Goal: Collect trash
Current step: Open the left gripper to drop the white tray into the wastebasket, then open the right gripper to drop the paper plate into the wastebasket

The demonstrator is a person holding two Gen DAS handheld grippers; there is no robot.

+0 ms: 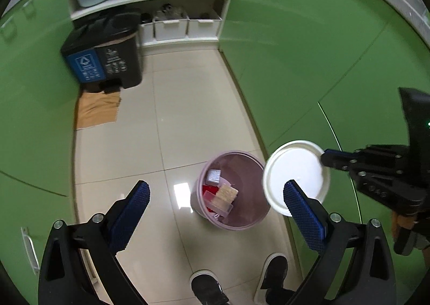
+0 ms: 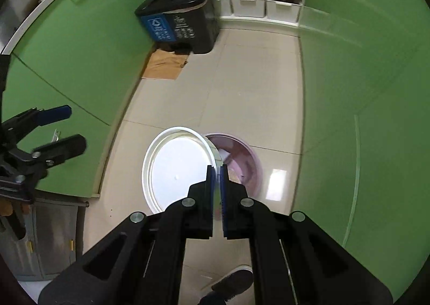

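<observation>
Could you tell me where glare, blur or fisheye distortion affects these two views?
Left wrist view: a ceiling-light glare patch on the glossy floor tiles beside the pink plastic bin; cabinet edges bow strongly. Right wrist view: a similar glare patch right of the bin; the open left gripper is motion-blurred; the round white plastic lid stays sharp.

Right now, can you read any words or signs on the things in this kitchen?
Black floor bin, blue label: white recycling-triangle sign; the text under it is too blurred to read.
Same bin, dark panel: white print, too small to read.
Nothing else carries text.
</observation>
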